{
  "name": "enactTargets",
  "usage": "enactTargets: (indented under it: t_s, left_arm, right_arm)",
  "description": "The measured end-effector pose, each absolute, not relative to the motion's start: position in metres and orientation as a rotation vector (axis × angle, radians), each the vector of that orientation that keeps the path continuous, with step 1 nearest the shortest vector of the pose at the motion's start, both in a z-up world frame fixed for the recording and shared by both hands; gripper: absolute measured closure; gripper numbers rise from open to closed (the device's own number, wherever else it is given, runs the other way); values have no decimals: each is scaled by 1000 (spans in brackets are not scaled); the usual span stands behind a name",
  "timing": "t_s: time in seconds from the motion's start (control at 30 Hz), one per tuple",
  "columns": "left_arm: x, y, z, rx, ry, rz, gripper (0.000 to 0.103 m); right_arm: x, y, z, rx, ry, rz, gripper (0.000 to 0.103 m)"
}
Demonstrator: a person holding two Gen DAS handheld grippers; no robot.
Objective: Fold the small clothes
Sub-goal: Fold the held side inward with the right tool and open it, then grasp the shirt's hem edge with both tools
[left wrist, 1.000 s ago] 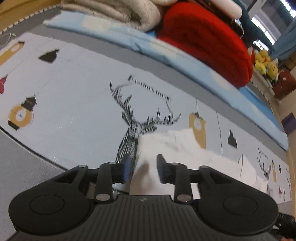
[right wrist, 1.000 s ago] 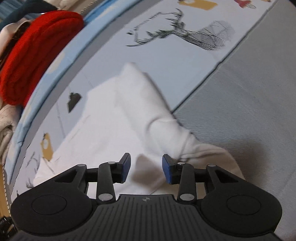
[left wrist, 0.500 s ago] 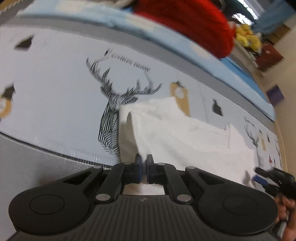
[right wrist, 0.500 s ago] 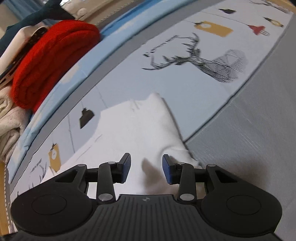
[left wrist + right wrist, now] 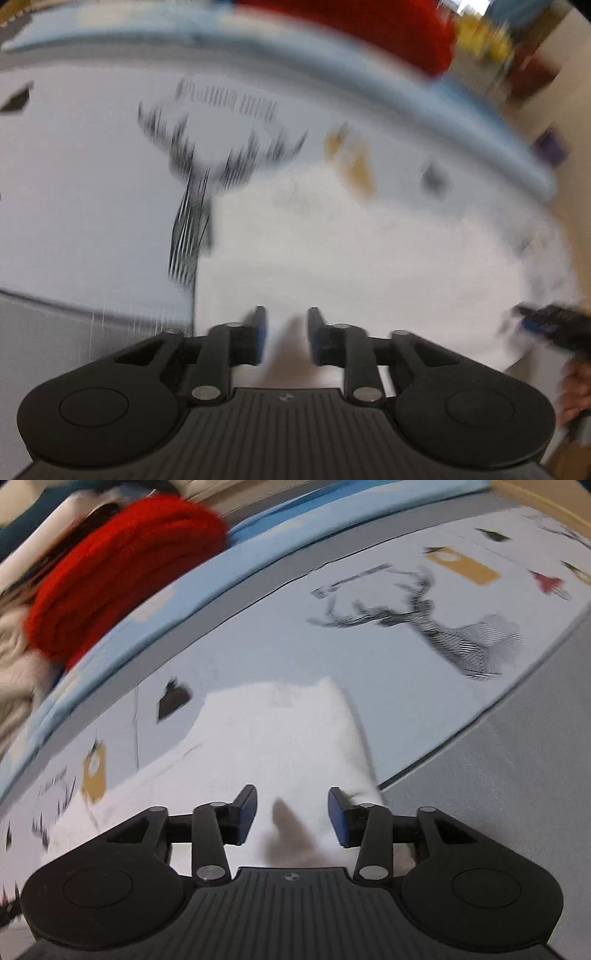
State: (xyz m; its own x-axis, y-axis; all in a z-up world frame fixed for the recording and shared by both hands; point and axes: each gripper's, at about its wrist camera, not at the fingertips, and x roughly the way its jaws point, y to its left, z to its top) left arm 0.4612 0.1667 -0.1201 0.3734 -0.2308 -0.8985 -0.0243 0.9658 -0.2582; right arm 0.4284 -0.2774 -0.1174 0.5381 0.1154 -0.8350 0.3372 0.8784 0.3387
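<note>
A white garment (image 5: pixel 280 746) lies flat on a pale printed cloth (image 5: pixel 258 657) that covers the tabletop, its folded edge running down toward the line where the print gives way to a plain grey cover (image 5: pixel 517 775). The cloth carries a line-drawn stag (image 5: pixel 436 627), small black shapes and ochre lamp motifs. The right tongs (image 5: pixel 291 814) point steeply down over the near end of the garment; their blue-padded jaws stand apart and are opening, with white fabric showing in the gap between them, yet the pads do not press on it, and a small shadow falls on the cloth just ahead of them. The left wrist view is heavily smeared by motion. In it the left tongs (image 5: pixel 284 336) also hang over the white garment (image 5: pixel 369 258), near its left edge, which lies just beside the blurred stag (image 5: pixel 207 173). These jaws too are parted and opening, with fabric visible between the pads but nothing clamped. At the right border of that view the tip of the other gripper (image 5: pixel 554 326) shows over the far end of the garment, with part of the person's hand (image 5: pixel 576 391) below it. Behind the printed cloth a light blue padded strip (image 5: pixel 229 568) runs along the far edge, and on it sits a red knitted bundle (image 5: pixel 122 572) next to a heap of cream-coloured textiles (image 5: pixel 14 664). In the left view a blurred yellow object (image 5: pixel 480 33) stands beyond the red bundle; I cannot tell what it is.
</note>
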Motion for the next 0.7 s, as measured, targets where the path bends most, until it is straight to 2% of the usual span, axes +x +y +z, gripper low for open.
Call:
enactTargets:
  t_s: [0.1, 0.2, 0.27, 0.37, 0.4, 0.43, 0.5, 0.6, 0.67, 0.7]
  left_arm:
    - [462, 160, -126, -193, 1181, -118, 72]
    - [458, 156, -112, -250, 1106, -173, 66]
    - [458, 153, -117, -225, 1121, -186, 62]
    - [449, 144, -126, -119, 1148, -193, 61]
    - [447, 141, -119, -90, 1139, -182, 61]
    - [444, 139, -109, -80, 1118, -165, 61]
    - [435, 136, -88, -88, 1022, -185, 61]
    - [411, 125, -47, -50, 842, -194, 60]
    - [390, 118, -25, -49, 766, -168, 57]
    - [381, 117, -14, -70, 753, -155, 51]
  right_arm:
    - [429, -281, -136, 473, 1085, -153, 62]
    - [429, -275, -123, 445, 1028, -131, 60]
    - [429, -265, -113, 386, 965, -63, 57]
    - [437, -258, -129, 345, 1081, -27, 57]
    - [437, -258, -139, 335, 1146, -50, 64]
    - [434, -260, -140, 325, 1138, -61, 65]
    - [428, -257, -122, 287, 1099, -90, 64]
    - [405, -250, -74, 248, 926, -73, 63]
    - [386, -243, -41, 213, 823, -62, 62]
    - [377, -242, -26, 210, 785, -50, 62]
